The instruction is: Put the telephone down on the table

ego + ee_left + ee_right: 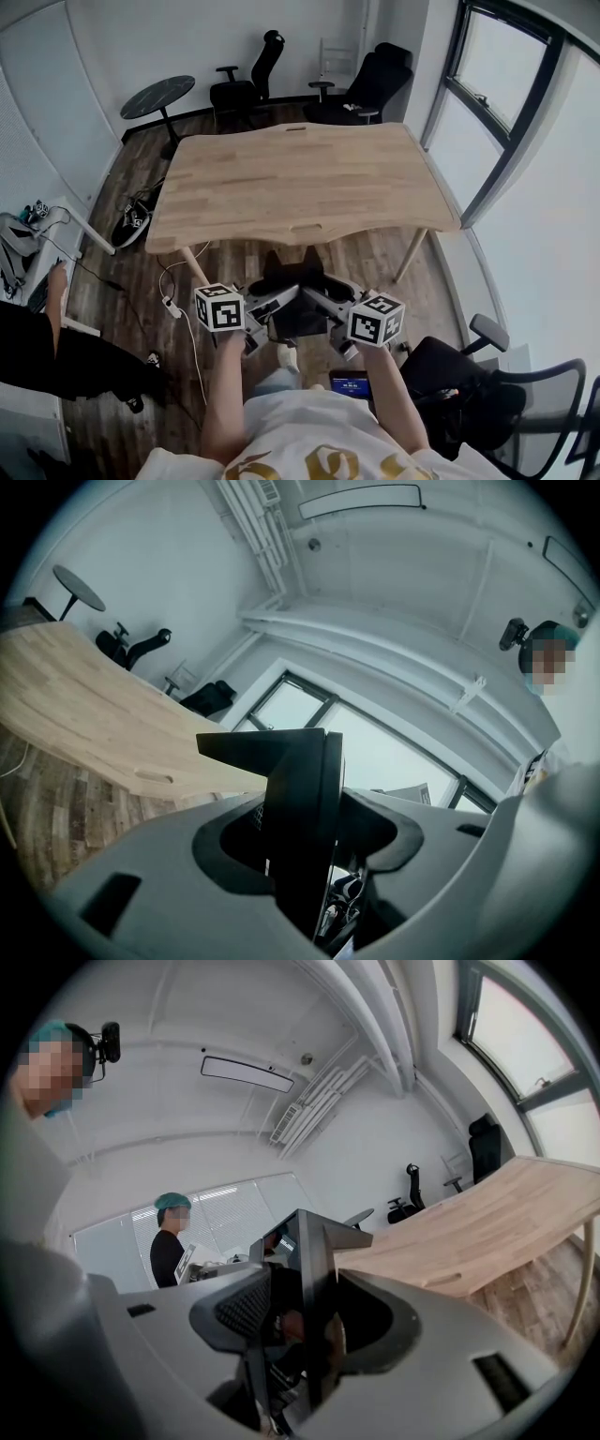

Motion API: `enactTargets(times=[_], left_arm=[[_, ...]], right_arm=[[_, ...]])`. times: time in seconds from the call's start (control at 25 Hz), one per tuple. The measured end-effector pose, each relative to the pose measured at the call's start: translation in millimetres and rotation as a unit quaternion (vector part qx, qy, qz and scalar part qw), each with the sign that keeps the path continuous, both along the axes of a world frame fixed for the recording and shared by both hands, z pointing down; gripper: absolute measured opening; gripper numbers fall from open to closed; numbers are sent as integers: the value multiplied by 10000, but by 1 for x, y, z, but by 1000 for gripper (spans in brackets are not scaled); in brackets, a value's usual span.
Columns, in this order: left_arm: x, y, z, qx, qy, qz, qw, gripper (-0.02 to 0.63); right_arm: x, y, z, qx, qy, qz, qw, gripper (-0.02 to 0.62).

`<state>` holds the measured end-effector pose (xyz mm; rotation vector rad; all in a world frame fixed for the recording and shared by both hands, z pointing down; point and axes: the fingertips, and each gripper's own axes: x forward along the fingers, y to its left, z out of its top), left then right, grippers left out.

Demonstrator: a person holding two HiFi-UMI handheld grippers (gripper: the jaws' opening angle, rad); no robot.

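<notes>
The telephone [298, 321] is off the table [300, 187], hanging in the air between the two grippers. It is close to the person's body, short of the table's near edge and above the wood floor [122, 309].

It looks like a dark, hard-shelled thing with a flat panel and an angled part jutting from it. I judge it stiff, fairly light and smooth-skinned, so it is likelier to slide or swing in a pinch than to bend. The surface shines in the right gripper view, which suggests little friction. A hold on opposite sides of the thin panel seems sound, and a two-sided hold should keep it level on the way down.

The left gripper [309, 827] has its jaws drawn in on the black panel [302, 799], which stands edge-on between them with both inner faces against it. The right gripper [300, 1316] is likewise clamped on the panel [307, 1269], with no gap visible on either side. From the head view, each gripper [272, 302] [328, 300] takes one side of the telephone.
</notes>
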<state>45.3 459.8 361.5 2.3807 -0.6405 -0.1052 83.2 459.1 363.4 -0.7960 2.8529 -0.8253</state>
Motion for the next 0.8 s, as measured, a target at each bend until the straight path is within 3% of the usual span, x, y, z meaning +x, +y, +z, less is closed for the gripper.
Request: enactTargets(times=[0.36, 0.8], left_arm=[[-6, -70, 26, -134, 120, 31, 9998, 212], [-53, -250, 49, -438, 270, 194, 9985, 212]], right_arm=[[-7, -69, 25, -157, 158, -24, 9997, 215], [-54, -250, 46, -452, 382, -19, 9982, 215]])
